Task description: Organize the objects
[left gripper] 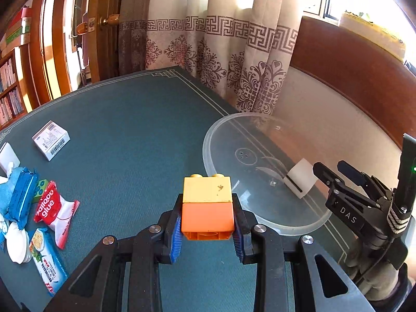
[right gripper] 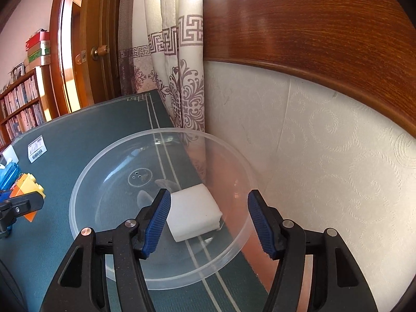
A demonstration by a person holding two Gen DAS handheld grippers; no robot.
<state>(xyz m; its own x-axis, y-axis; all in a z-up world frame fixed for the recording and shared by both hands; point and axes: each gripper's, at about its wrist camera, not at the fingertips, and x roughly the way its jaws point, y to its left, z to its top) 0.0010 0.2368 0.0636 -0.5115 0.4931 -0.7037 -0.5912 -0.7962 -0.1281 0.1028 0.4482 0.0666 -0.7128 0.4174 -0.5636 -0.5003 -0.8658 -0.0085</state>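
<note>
My left gripper (left gripper: pixel 207 230) is shut on a stacked toy block, yellow over orange (left gripper: pixel 207 206), and holds it above the green table mat, left of the clear plastic bowl (left gripper: pixel 221 166). The block also shows at the left of the right wrist view (right gripper: pixel 27 184). My right gripper (right gripper: pixel 209 223) is open over the bowl (right gripper: pixel 85 189). A white sponge-like block (right gripper: pixel 193 212) lies inside the bowl between and just beyond its fingers. It shows in the left wrist view too (left gripper: pixel 301 178), beside the right gripper (left gripper: pixel 335 176).
At the table's left lie a white barcode box (left gripper: pixel 51 140), a red glue packet (left gripper: pixel 56 212), a blue packet (left gripper: pixel 20 199), a green brick (left gripper: pixel 40 188), a noodle packet (left gripper: pixel 46 260) and white items. A curtain and wall stand close behind the bowl.
</note>
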